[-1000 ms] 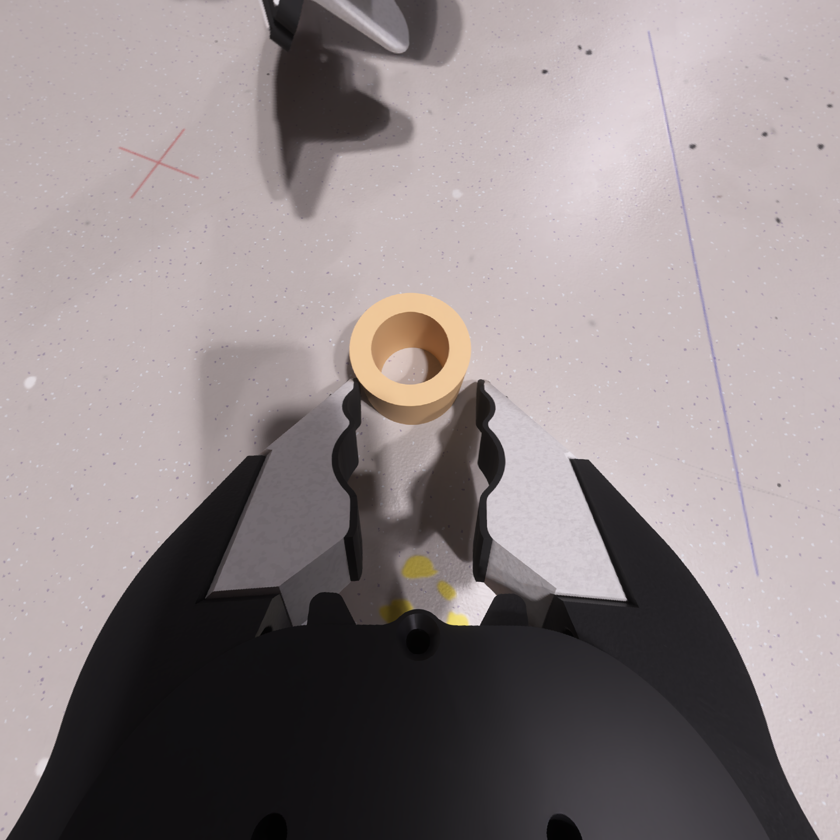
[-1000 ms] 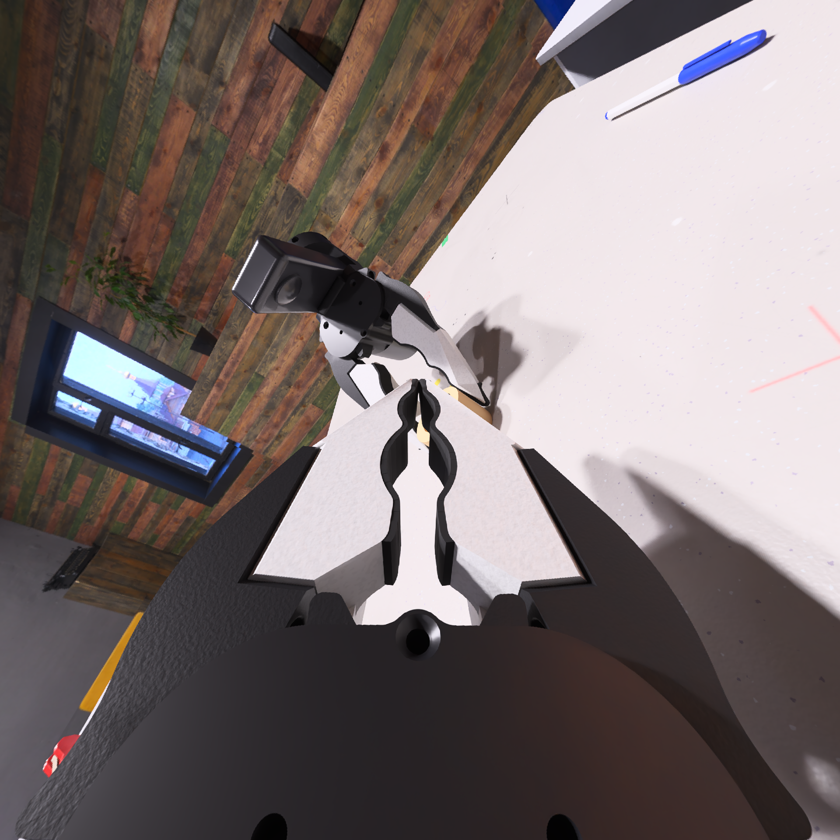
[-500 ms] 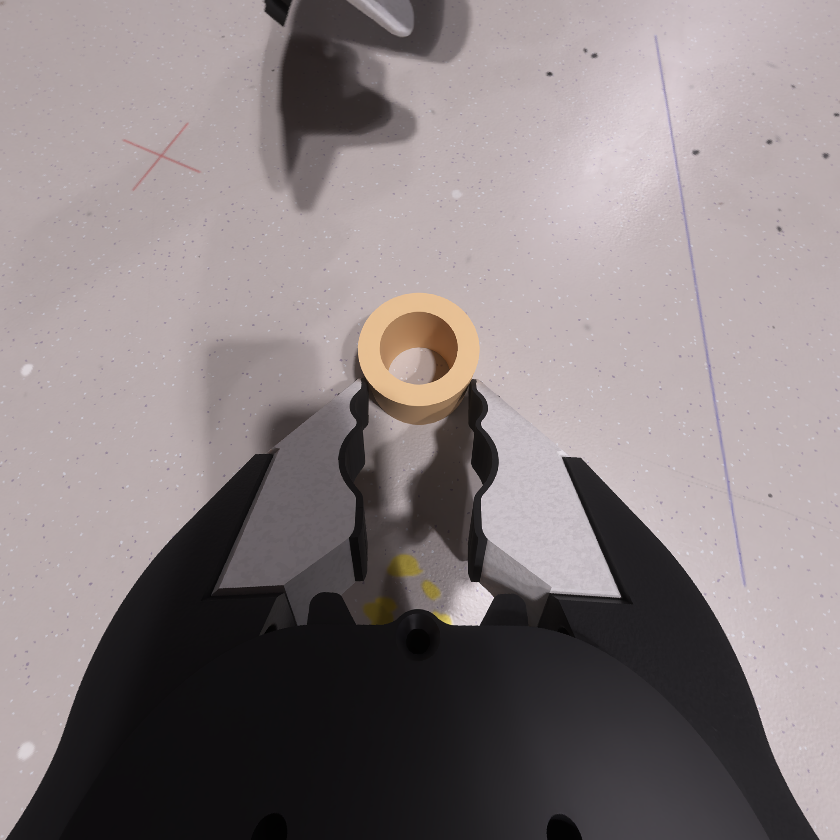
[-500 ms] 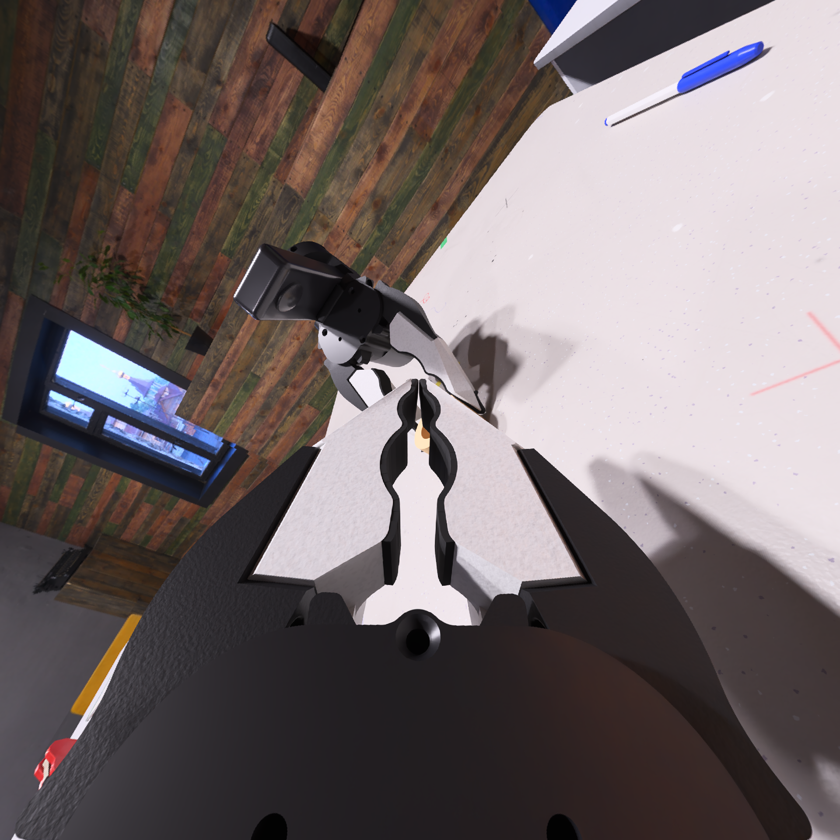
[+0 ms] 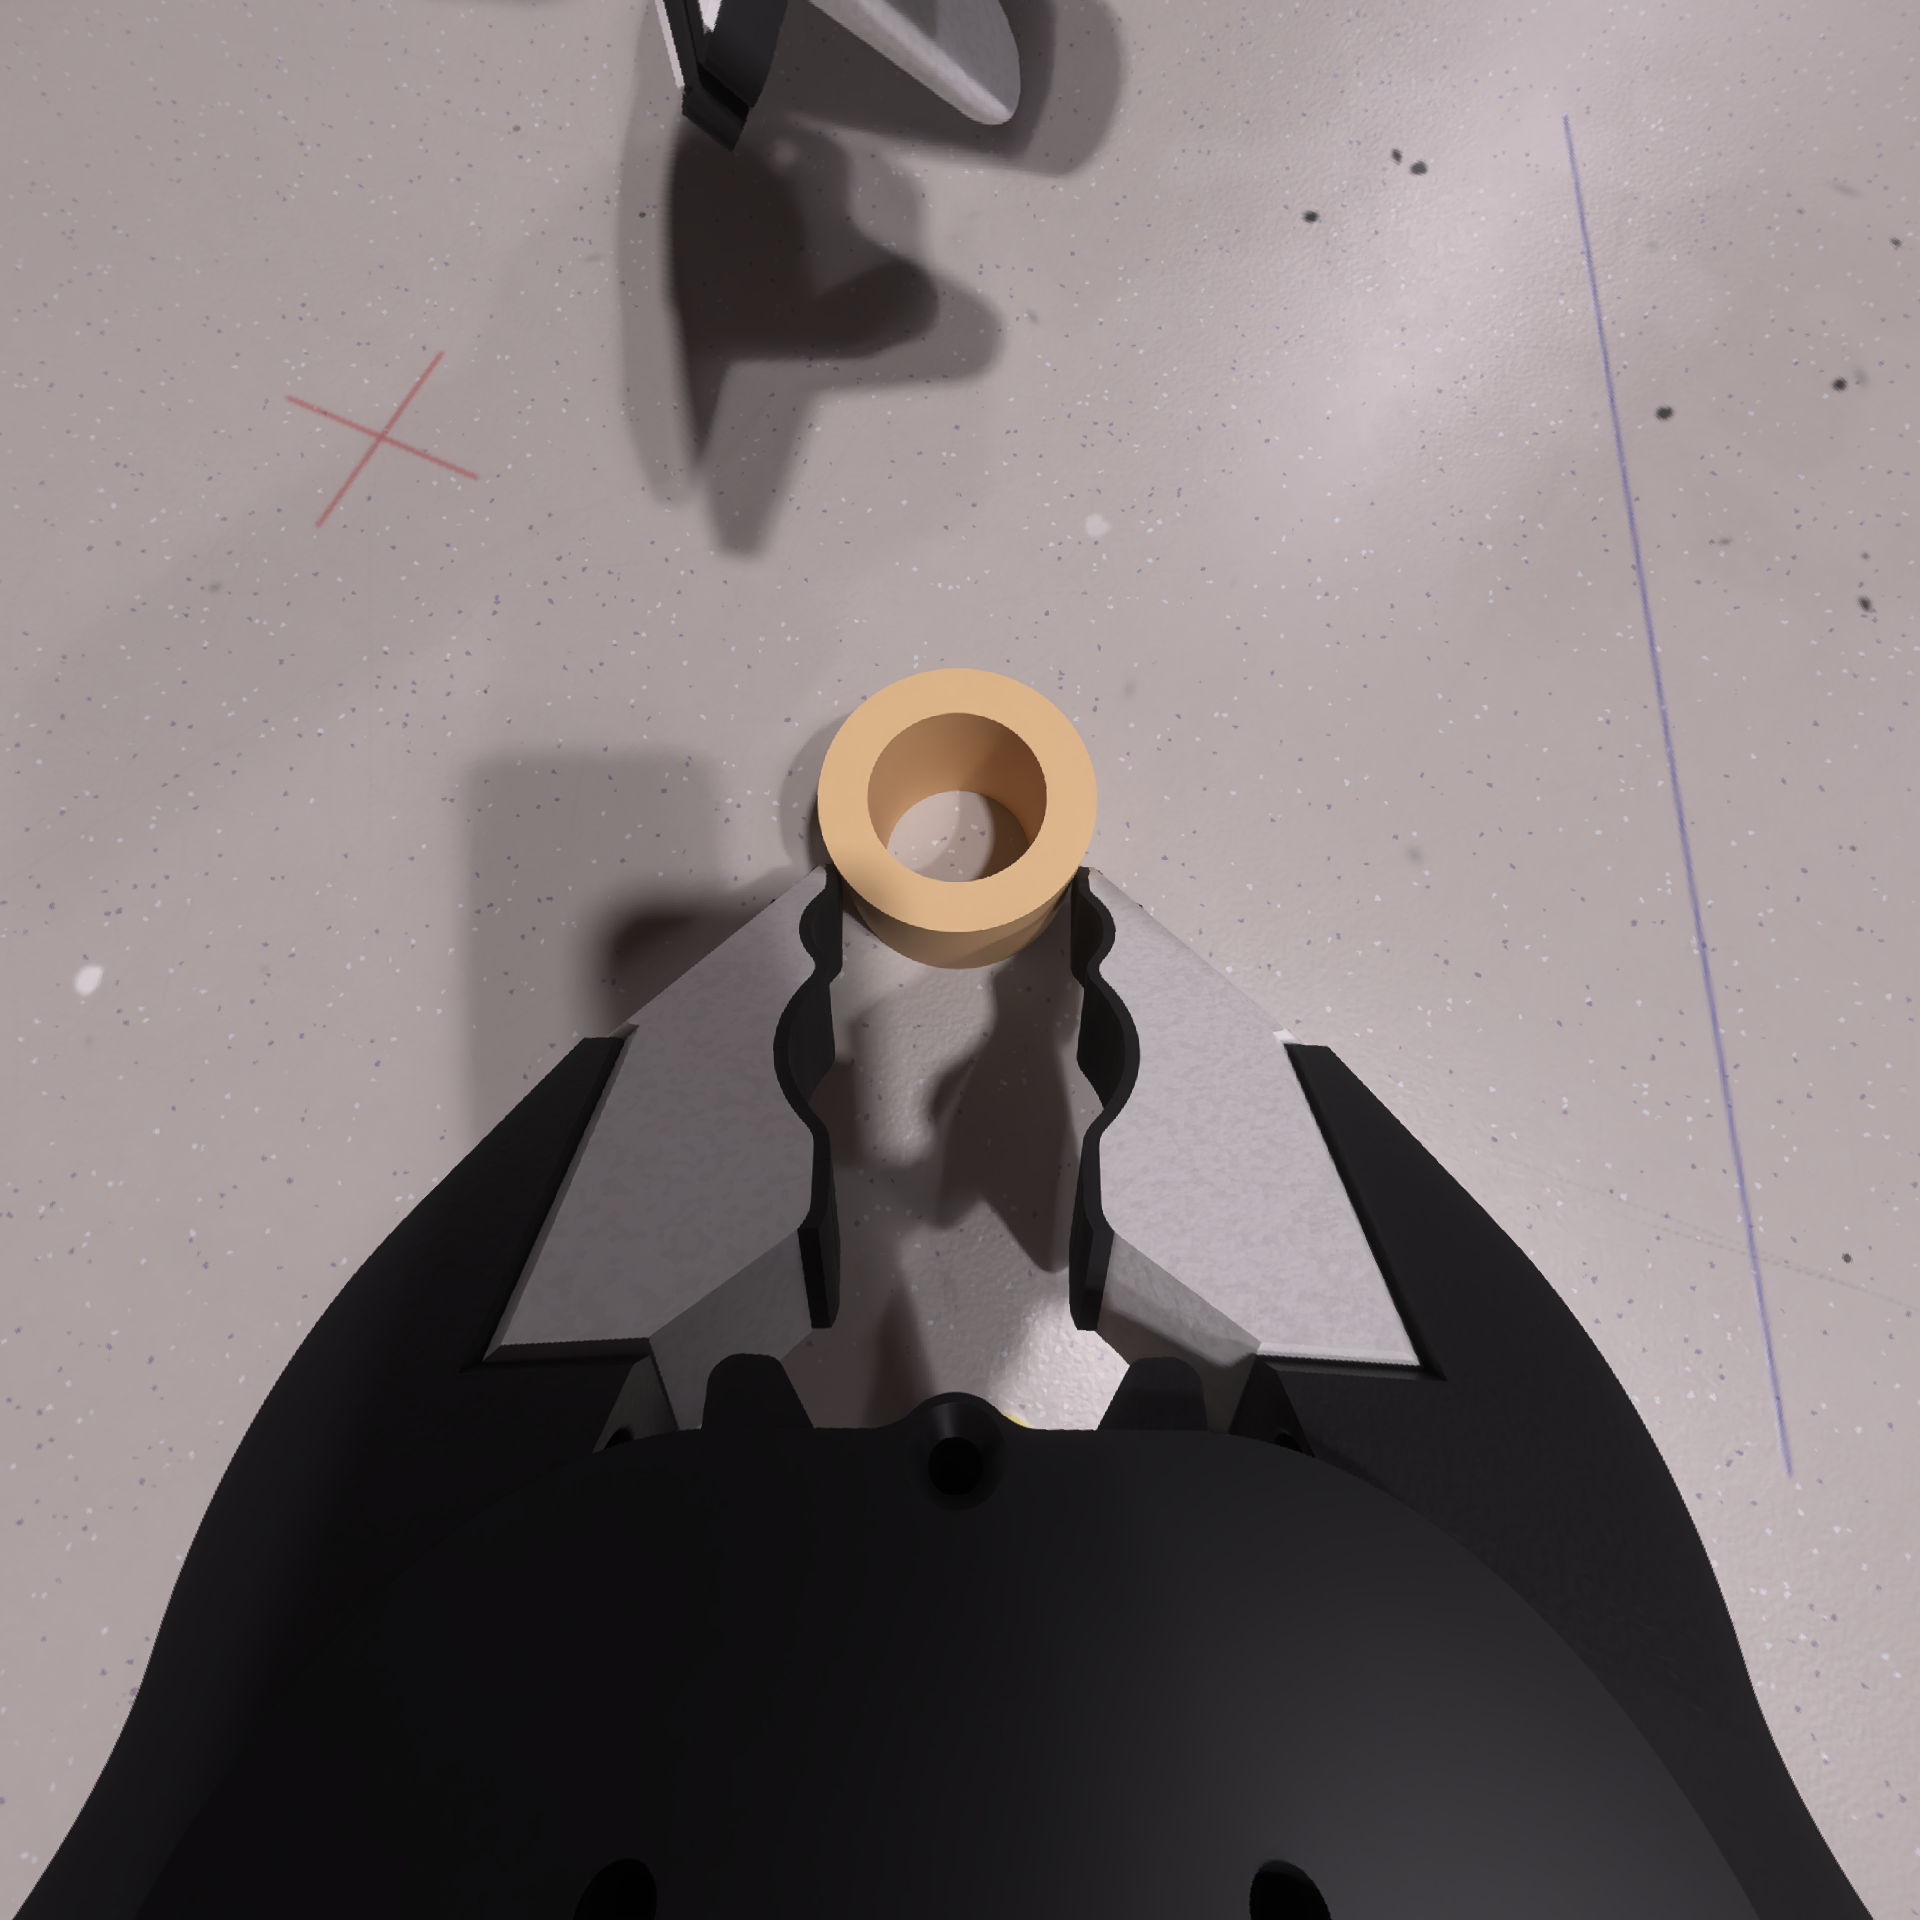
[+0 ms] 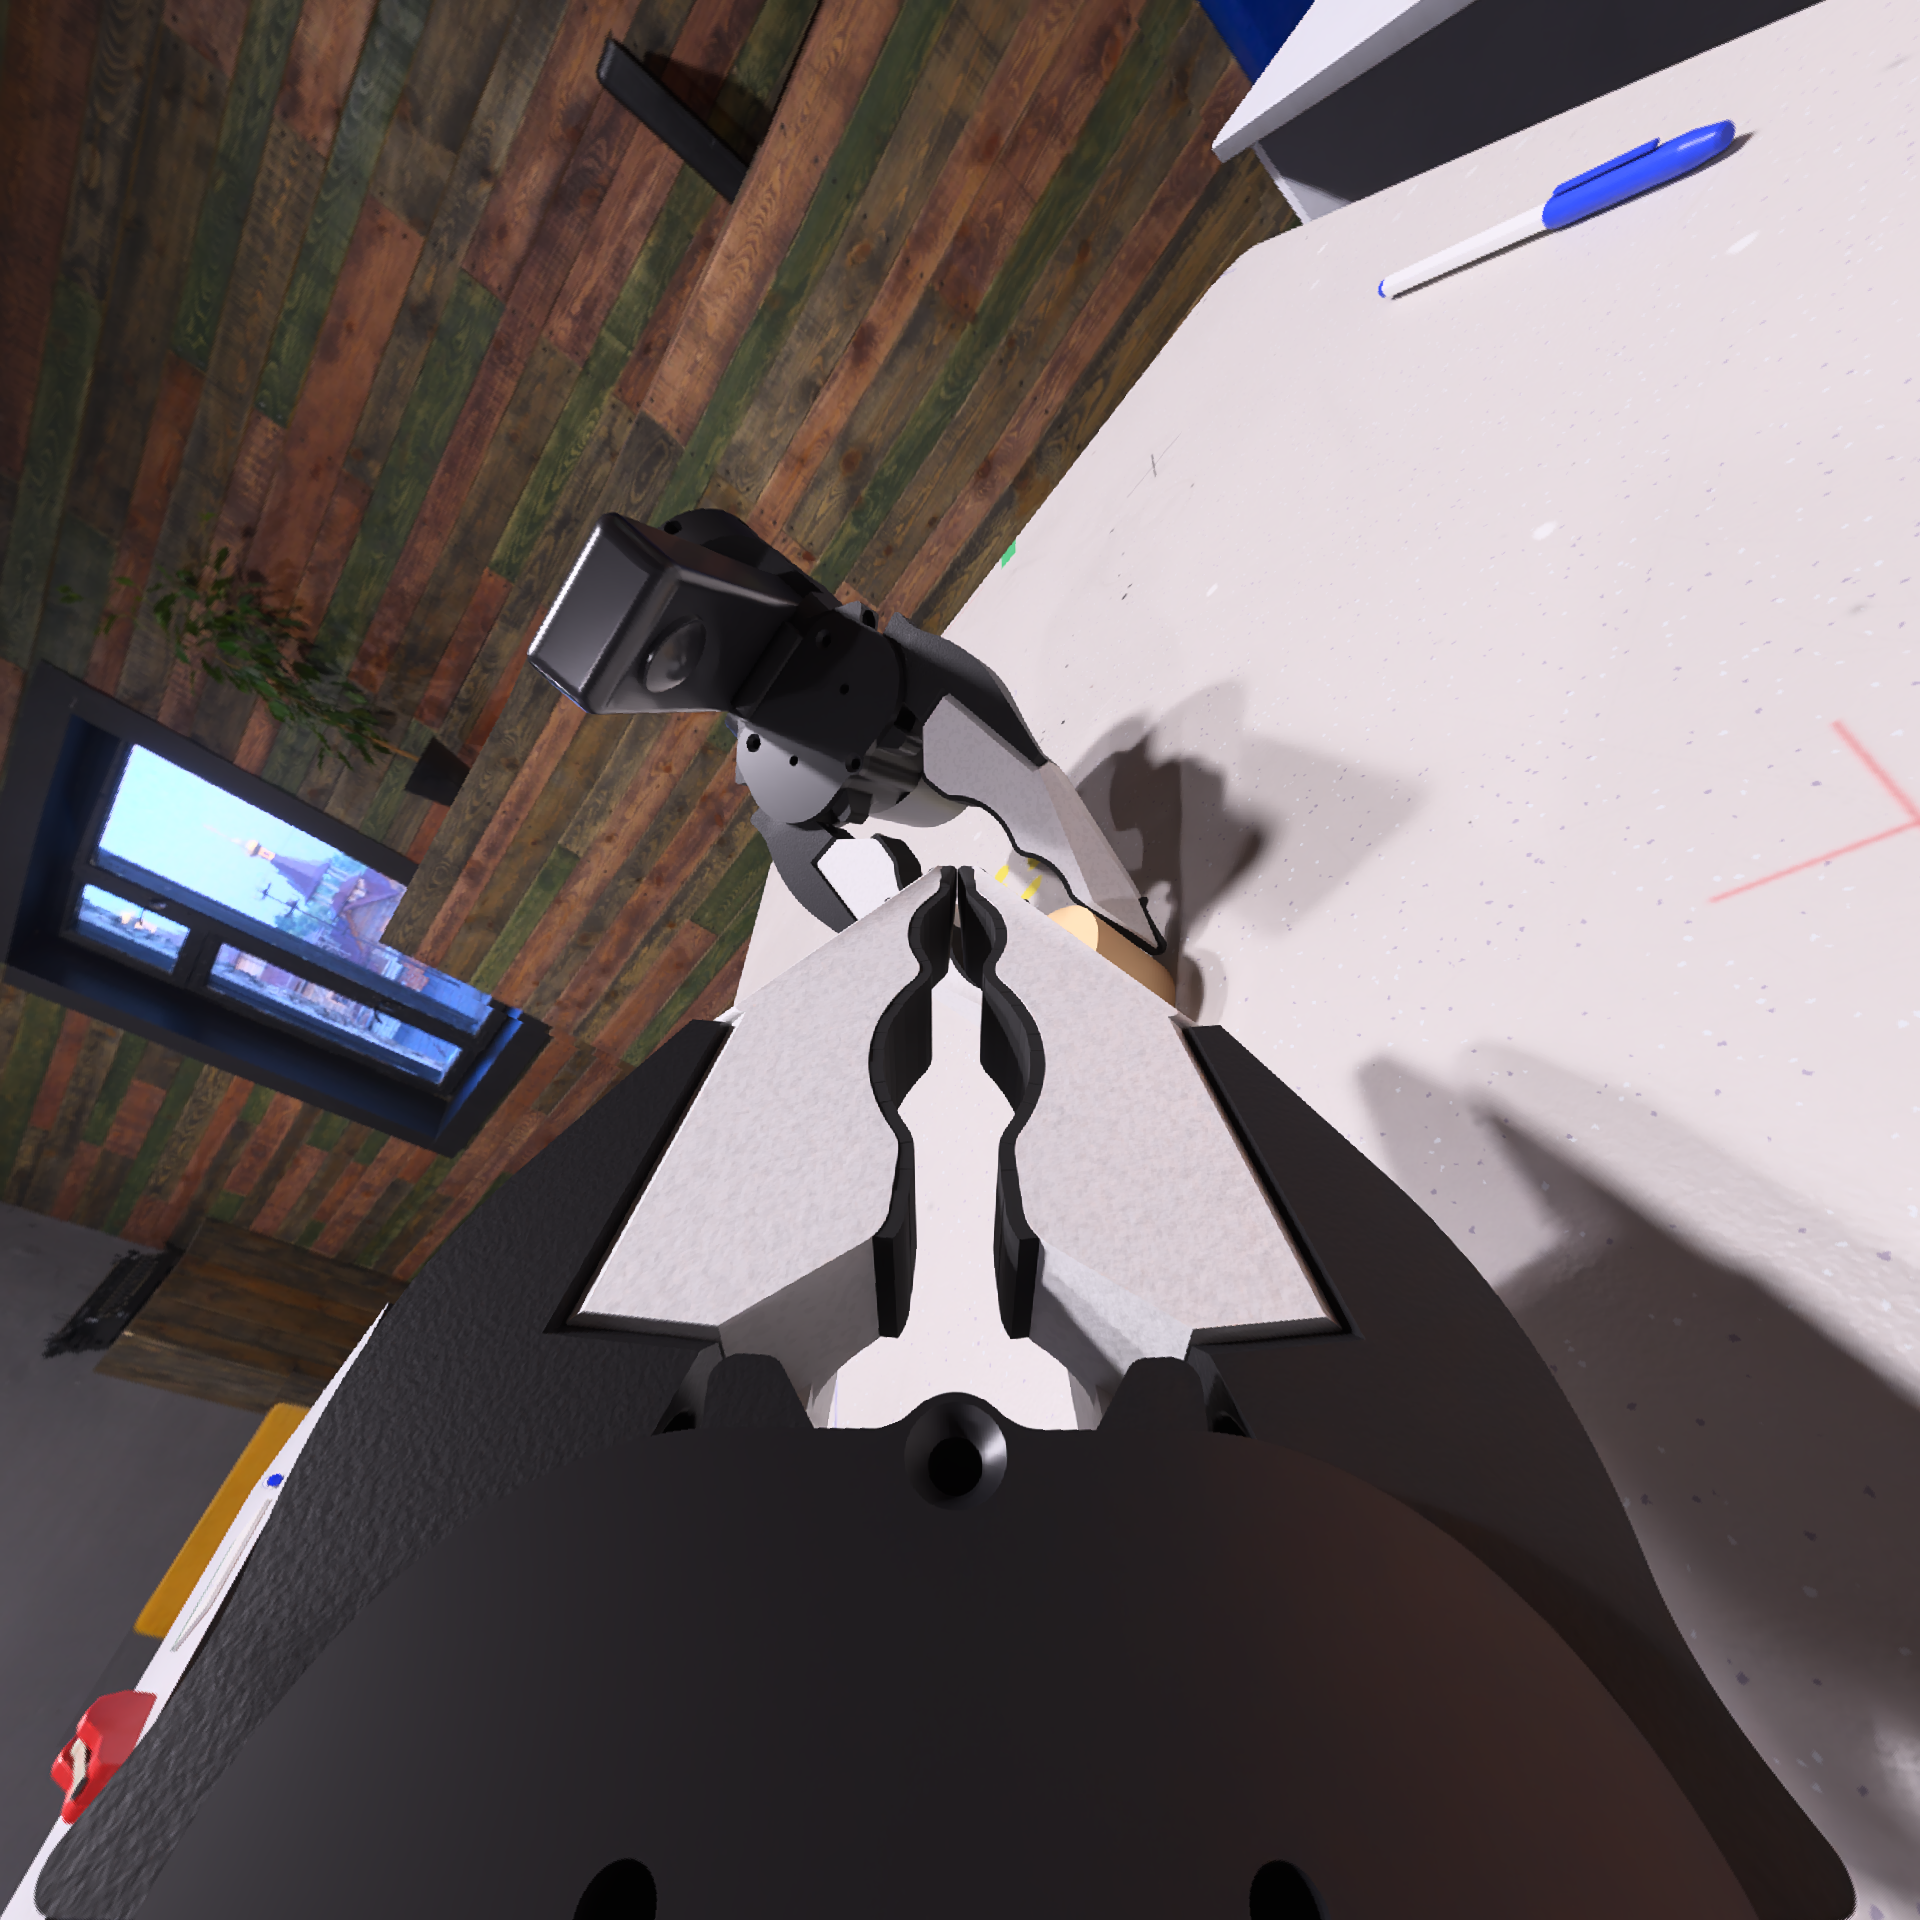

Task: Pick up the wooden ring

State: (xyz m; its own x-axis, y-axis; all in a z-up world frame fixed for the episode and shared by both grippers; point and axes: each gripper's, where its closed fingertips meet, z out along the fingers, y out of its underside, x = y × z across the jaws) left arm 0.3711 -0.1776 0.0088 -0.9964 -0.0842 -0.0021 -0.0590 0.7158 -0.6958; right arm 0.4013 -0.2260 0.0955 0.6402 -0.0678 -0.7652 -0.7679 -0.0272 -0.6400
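Note:
The wooden ring is a short tan tube standing hole-up on the pale table. My left gripper has its jaws closed against the near part of the ring's wall, one fingertip on each side. In the right wrist view the ring shows just above the table between the left gripper's fingers. My right gripper is shut and empty, held above the table and pointing at the left gripper. Its tip also shows at the top of the left wrist view.
A red cross mark and a thin blue line are drawn on the table. A blue and white pen lies far off by a white and blue box. The table edge runs behind the left gripper.
The left jaws narrowed onto the ring. Since then the table marks have slid toward me while the ring stays fixed between the fingertips. The right gripper stays shut.

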